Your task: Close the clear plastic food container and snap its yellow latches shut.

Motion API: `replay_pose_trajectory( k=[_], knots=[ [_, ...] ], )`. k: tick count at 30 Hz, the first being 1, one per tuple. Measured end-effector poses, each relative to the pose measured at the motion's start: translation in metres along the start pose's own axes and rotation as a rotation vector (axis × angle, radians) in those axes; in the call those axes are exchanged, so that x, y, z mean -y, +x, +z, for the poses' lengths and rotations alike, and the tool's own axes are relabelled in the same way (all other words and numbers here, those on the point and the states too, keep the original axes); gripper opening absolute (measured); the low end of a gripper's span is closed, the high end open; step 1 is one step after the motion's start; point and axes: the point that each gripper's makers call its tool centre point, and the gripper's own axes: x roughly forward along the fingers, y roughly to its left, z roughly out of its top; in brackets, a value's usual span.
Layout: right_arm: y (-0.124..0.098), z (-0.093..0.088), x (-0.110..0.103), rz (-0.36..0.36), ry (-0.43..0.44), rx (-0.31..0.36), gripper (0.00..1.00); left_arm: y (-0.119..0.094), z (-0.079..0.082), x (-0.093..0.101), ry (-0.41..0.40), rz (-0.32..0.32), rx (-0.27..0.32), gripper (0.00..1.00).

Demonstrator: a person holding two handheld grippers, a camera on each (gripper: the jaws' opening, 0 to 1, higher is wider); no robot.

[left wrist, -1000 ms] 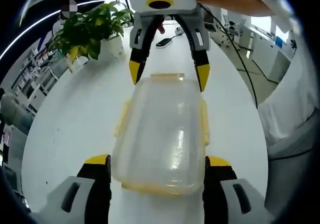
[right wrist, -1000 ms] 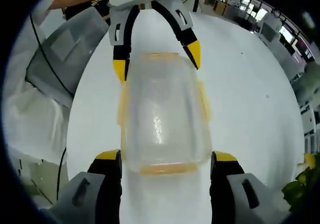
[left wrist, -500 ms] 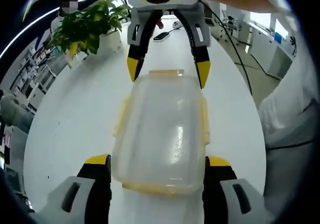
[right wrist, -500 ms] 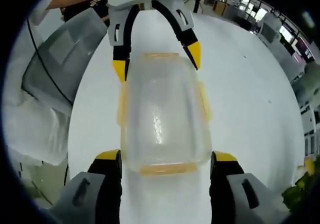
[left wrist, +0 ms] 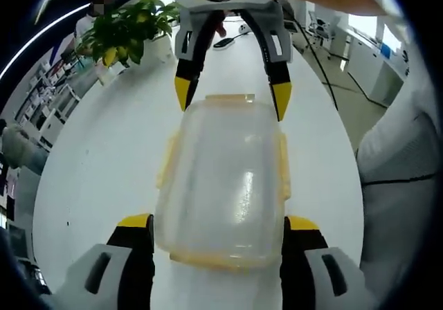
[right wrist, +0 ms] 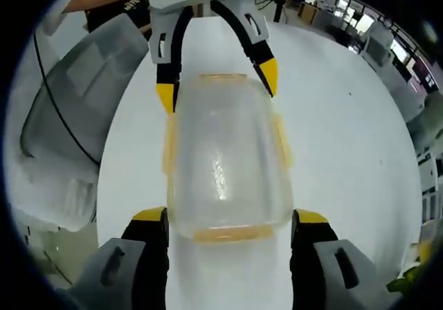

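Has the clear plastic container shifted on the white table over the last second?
Cannot tell. The clear plastic container with yellow latches sits the same between the left gripper jaws; only the potted green plant slid in the frame, which fits camera motion.

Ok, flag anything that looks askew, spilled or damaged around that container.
Nothing stands out. The container sits flat on the white table, lid on and square, with no spill or crack visible. The left hand-held gripper and right hand-held gripper are open at opposite ends. Latch state is unclear.

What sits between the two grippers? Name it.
The clear container, lid on, spans the stretch between the left gripper and the right gripper, seen in the left gripper view.
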Motion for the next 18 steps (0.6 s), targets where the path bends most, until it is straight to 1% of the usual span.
replay_pose_trajectory(
  k=[7, 12, 18],
  knots=[
    [0.012, 0.025, -0.006, 0.003, -0.01, -0.003, 0.69, -0.016, -0.024, 0.0, -0.01, 0.0, -0.001, 0.71],
    [0.019, 0.041, -0.009, 0.005, -0.014, -0.005, 0.69, -0.025, -0.037, 0.0, -0.015, 0.001, 0.003, 0.71],
    [0.029, 0.062, -0.014, 0.006, -0.016, -0.001, 0.69, -0.039, -0.059, -0.001, -0.018, 0.002, 0.001, 0.71]
  ],
)
